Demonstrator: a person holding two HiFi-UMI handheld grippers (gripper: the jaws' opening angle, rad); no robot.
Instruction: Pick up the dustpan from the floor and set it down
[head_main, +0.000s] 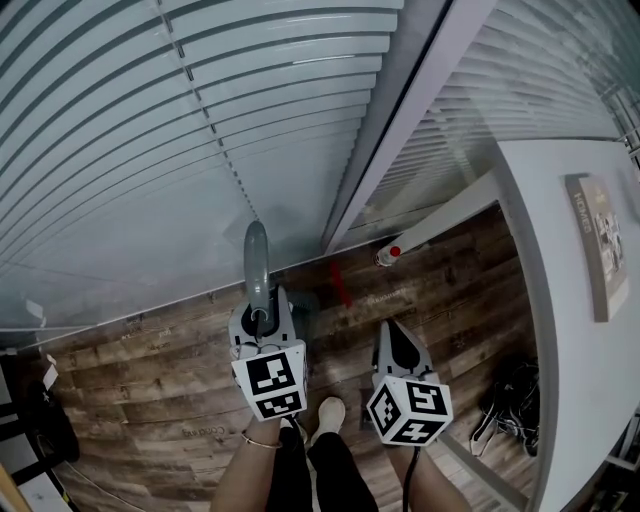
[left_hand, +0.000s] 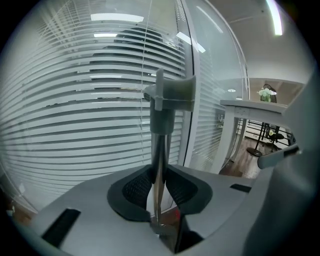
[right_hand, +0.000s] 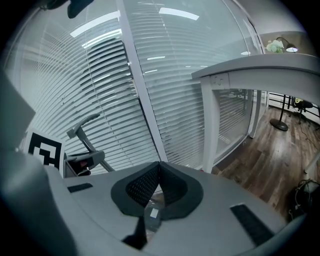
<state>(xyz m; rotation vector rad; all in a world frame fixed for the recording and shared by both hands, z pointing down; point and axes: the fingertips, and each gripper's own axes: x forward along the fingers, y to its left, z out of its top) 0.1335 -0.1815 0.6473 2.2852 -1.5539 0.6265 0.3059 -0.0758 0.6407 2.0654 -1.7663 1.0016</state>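
Blinds (head_main: 120, 150) behind glass backed the plank floor (head_main: 150, 400). Dustpan handle (left_hand: 159, 150) stood upright near the blinds, clamped between the left gripper (left_hand: 159, 182) fingers; its pan was not visible. Right gripper (right_hand: 159, 170), just right, had fingers pressed together, empty. White desk (head_main: 580, 400) lay far right.

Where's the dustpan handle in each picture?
Head view: the dustpan handle sticks up just left of centre.
Left gripper view: dead centre, pinched in the left tongs.
Right gripper view: far left, small and tilted.
Shared landmark: the window blinds behind it in all three.
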